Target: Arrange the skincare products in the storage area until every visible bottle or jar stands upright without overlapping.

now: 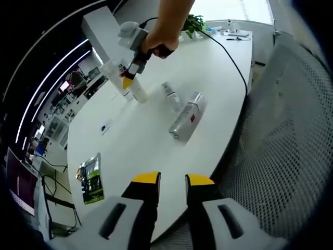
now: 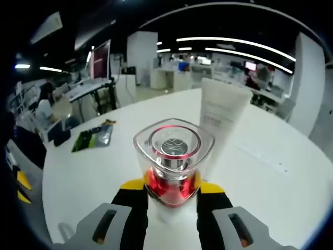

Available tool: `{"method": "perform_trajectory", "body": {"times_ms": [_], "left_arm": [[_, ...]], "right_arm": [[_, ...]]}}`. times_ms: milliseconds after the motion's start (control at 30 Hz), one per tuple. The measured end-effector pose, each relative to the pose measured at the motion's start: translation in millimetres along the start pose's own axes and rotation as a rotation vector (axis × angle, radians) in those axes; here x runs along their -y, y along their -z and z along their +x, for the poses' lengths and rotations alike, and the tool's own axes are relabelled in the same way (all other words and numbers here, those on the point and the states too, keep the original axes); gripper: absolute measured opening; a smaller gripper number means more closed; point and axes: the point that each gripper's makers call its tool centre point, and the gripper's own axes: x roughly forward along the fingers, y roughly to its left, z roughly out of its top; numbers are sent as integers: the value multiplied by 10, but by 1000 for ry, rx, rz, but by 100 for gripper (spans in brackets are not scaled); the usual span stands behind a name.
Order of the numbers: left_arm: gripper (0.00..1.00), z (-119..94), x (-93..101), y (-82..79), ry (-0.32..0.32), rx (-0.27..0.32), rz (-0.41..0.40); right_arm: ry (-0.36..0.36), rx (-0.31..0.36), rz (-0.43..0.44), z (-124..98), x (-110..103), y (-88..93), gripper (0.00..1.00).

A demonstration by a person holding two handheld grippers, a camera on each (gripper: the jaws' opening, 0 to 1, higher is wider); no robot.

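Observation:
My right gripper is shut on a bottle with a clear square cap and a red collar. In the left gripper view a hand holds that right gripper over the far part of the white table, with the white bottle upright in it, its base at or near the tabletop. A tall white tube stands just behind it, and the tube shows beside the gripper. A small clear bottle and a larger clear bottle with a red label lie on their sides. My left gripper is open over the near table edge.
A green packet lies flat near the table's left edge, and the packet lies left of the held bottle. A mesh chair stands to the right. A plant and a cable sit at the far end. A person sits at desks beyond.

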Motion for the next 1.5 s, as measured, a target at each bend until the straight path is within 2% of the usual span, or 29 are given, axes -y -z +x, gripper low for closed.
{"method": "perform_trajectory", "body": {"times_ms": [200,367,467,700,933,1500], "left_arm": [[22,7,18,6,8,-4,2],[23,14,33,19,16,-12,3],[23,17,38,25,19,-15,2],[23,15,38,20,18,-14,3],[23,10,40,23,20,-16,6],[22,18,78,8,42,-10,12]], "right_arm": [[-9,-22,-83,13,17,20,31],[-8,-32,-104,16,26,25,31],[1,-42,-105,21,49,25,31],[54,-75,-75,-8,286,61,30],[82,-66,-51,8,463,67,31],[110,-54,-56,72,819,14,31]]}}
